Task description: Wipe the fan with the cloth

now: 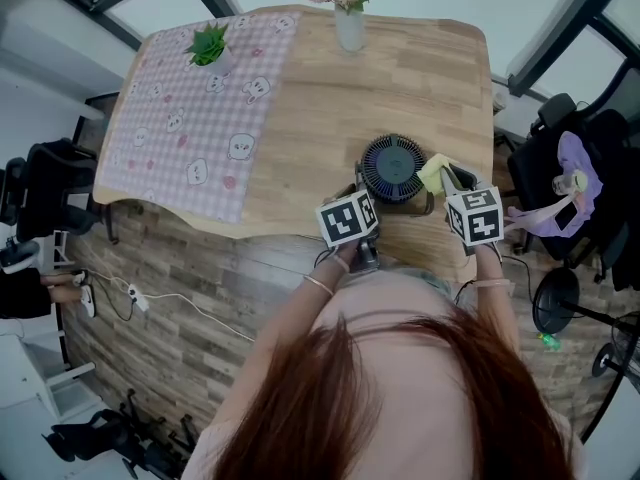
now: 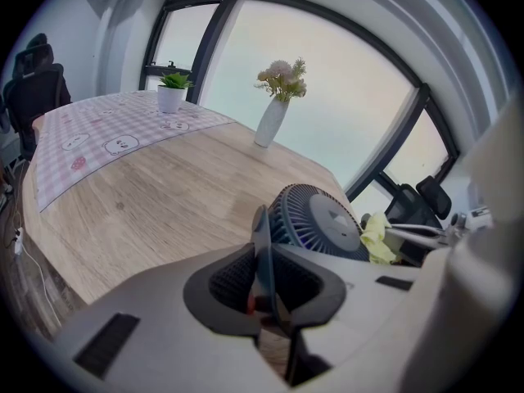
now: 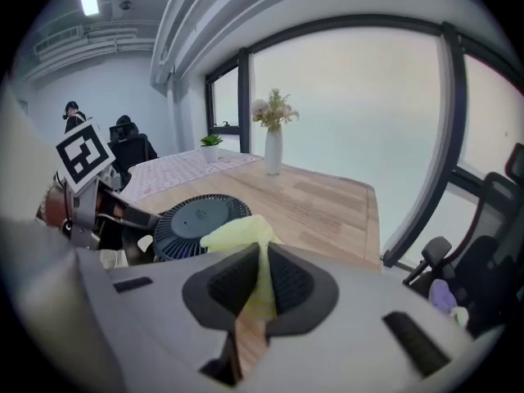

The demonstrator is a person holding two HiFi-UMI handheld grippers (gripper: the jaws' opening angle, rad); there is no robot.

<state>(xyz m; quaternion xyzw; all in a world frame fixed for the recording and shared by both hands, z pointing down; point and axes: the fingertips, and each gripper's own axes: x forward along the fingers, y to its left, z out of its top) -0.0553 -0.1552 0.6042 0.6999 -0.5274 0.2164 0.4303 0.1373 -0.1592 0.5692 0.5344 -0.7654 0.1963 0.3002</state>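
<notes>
at the near edge of the wooden table (image 1: 330, 88), just right of centre in the head view, sits the dark round fan (image 1: 393, 166). left gripper (image 1: 362, 190) is clamped tight on a thin dark part at the fan's lower left side. right gripper (image 1: 452, 180), jaws pinched on the yellow cloth (image 1: 434, 174), has it touching the fan's right rim.
</notes>
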